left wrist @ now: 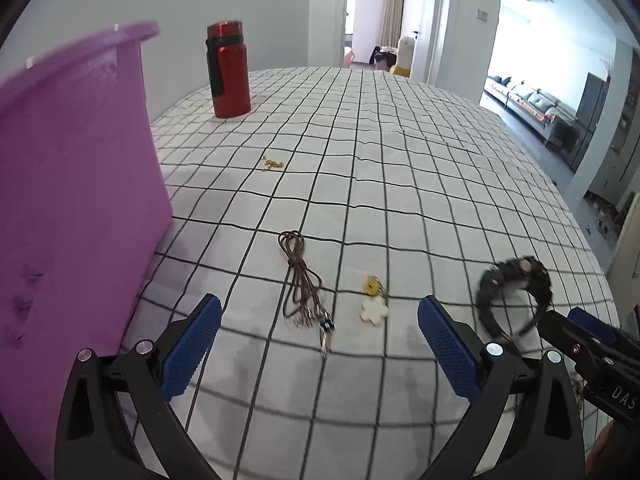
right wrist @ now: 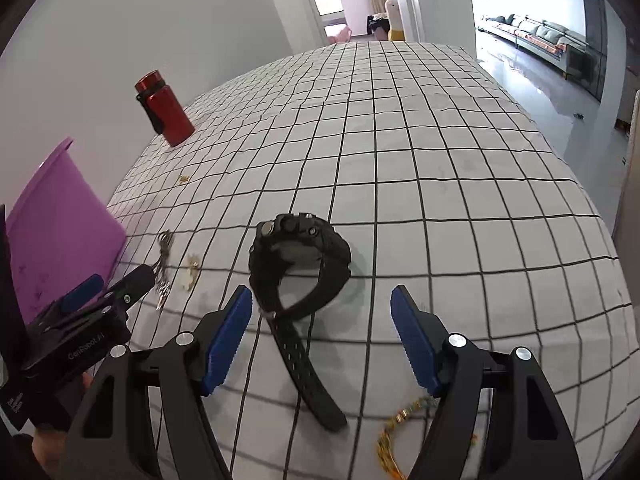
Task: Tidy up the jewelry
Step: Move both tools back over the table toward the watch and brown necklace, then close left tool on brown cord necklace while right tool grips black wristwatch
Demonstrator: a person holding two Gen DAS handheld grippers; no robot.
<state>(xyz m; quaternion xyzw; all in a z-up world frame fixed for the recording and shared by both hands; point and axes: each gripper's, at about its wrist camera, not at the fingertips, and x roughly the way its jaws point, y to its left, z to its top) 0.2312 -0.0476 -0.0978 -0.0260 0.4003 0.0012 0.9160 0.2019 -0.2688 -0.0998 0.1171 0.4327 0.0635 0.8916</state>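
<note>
A black watch (right wrist: 300, 256) lies on the checked cloth, its strap running back between the open fingers of my right gripper (right wrist: 322, 338); it also shows in the left wrist view (left wrist: 512, 292). My left gripper (left wrist: 320, 344) is open and empty above a brown cord necklace (left wrist: 300, 276) and a white flower charm (left wrist: 374, 310) with a yellow piece (left wrist: 371, 284). A small gold piece (left wrist: 273, 164) lies farther off. A gold bracelet (right wrist: 396, 432) lies under my right gripper. A purple bin (left wrist: 72, 184) stands at the left.
A red bottle (left wrist: 228, 70) stands at the far left of the table (left wrist: 400, 140), near the wall. The table's right edge drops to a hallway floor. The right gripper shows at the left view's lower right (left wrist: 592, 356).
</note>
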